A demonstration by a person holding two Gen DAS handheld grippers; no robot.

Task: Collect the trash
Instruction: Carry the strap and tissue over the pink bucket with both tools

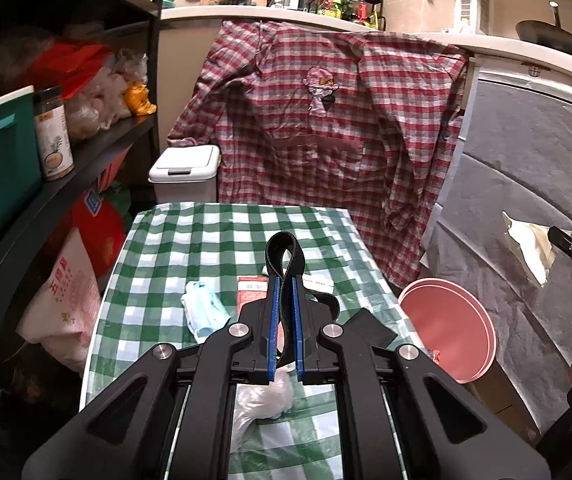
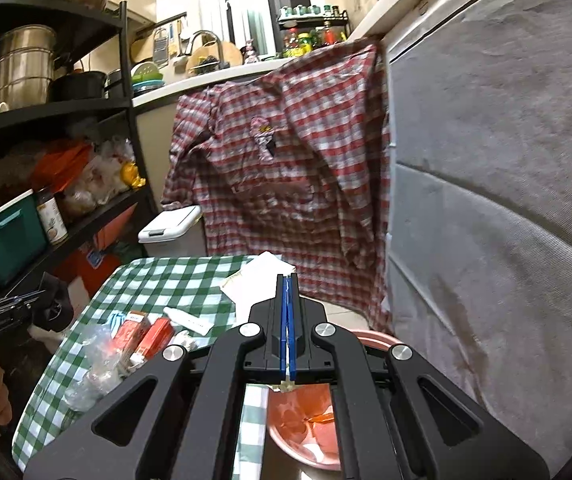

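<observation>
Our left gripper (image 1: 285, 280) pinches a looped, ribbed black strap (image 1: 285, 249) above the green-checked cloth (image 1: 190, 232). Our right gripper (image 2: 288, 280) is clamped tight on a thin, crumpled white wrapper (image 2: 258, 276), over the round pink basin (image 2: 306, 420).

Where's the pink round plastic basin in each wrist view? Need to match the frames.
Left wrist: pink round plastic basin sits right of centre, low, beside the green-checked table's right edge.
Right wrist: same basin is at bottom centre, directly under the tongs, mostly hidden by them.
Shared landmark: red plaid shirt hanging off the counter.
</observation>
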